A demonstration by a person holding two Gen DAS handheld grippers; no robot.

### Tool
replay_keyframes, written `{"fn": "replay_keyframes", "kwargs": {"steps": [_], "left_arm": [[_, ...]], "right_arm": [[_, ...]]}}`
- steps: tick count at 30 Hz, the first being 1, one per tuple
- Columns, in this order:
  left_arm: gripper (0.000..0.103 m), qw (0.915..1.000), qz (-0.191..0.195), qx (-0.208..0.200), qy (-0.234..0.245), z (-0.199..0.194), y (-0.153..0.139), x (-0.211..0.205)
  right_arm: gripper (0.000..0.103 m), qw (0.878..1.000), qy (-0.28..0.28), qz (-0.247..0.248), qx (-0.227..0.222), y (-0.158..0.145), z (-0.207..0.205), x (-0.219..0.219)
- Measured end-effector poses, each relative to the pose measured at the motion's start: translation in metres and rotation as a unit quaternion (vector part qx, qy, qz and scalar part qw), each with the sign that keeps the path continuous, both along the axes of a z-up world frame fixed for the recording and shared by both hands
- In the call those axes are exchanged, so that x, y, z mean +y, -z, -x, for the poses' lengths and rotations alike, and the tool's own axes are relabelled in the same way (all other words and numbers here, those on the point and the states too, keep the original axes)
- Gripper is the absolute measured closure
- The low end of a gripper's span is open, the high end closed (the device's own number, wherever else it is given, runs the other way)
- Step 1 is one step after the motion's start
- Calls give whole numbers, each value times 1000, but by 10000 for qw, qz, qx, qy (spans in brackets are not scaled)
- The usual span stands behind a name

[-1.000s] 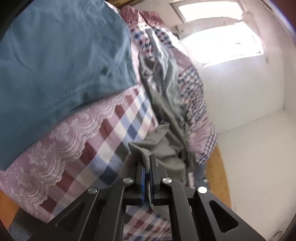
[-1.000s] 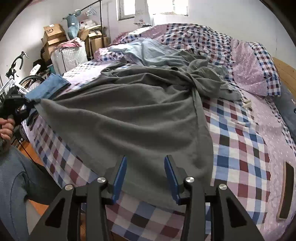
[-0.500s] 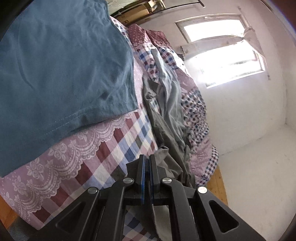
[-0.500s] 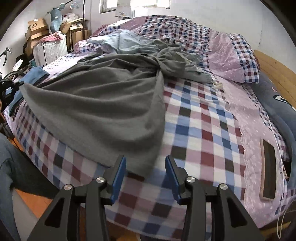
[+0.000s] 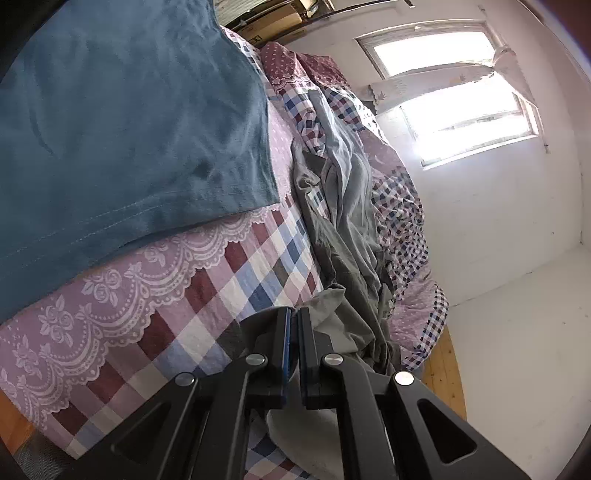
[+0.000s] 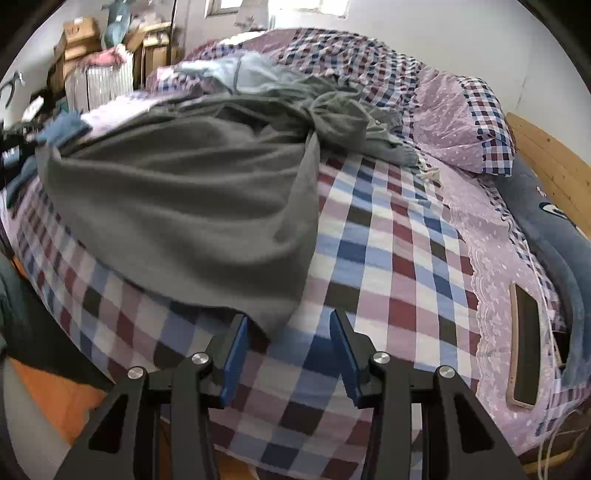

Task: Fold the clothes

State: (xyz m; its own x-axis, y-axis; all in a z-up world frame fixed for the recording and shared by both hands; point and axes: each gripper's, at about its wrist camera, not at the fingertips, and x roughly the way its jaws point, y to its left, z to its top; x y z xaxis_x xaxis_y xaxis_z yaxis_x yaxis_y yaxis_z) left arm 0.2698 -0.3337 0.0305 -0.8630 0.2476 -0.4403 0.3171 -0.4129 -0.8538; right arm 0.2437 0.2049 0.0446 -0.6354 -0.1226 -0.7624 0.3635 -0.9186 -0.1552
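Everything is placed against the bed (image 6: 388, 236). A spread garment (image 6: 192, 199) lies on the bed's left half, its near corner just in front of the right gripper (image 6: 288, 343). Behind it, near the bed's middle, more clothes (image 6: 332, 110) lie bunched. A pillow (image 6: 458, 122) rests on the bed's far right, and a phone (image 6: 522, 350) lies at its right edge. Boxes (image 6: 77, 33) stand beyond the bed's far left corner. In the left wrist view a folded shirt (image 5: 122, 122) lies on the bed's corner, beside the left gripper (image 5: 293, 339).
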Motion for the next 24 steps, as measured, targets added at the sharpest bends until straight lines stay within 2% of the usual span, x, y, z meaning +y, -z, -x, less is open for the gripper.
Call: {"fn": "replay_keyframes", "kwargs": {"steps": [4,12,16,21,24], "left_arm": [[101,10000,-15,-31,-2,-3,2,-2],[101,10000,-14,-31,6,-5,2,-3],[101,10000,48,27,29,-6,-1,-2],[101,9997,209,126,28,-9,-8,-1],[101,9998,161,106,19,-9,-7,-3]], "right_arm": [[56,9997,143,173,12,-2,8,1],[57,9995,147,-292,-53,15,9,-20],[59,9974,605,-345,166,11,14,-12],[59,9925,1164,383,11,2,25,19],[59,9940,1017,407,-63,6,24,12]]}}
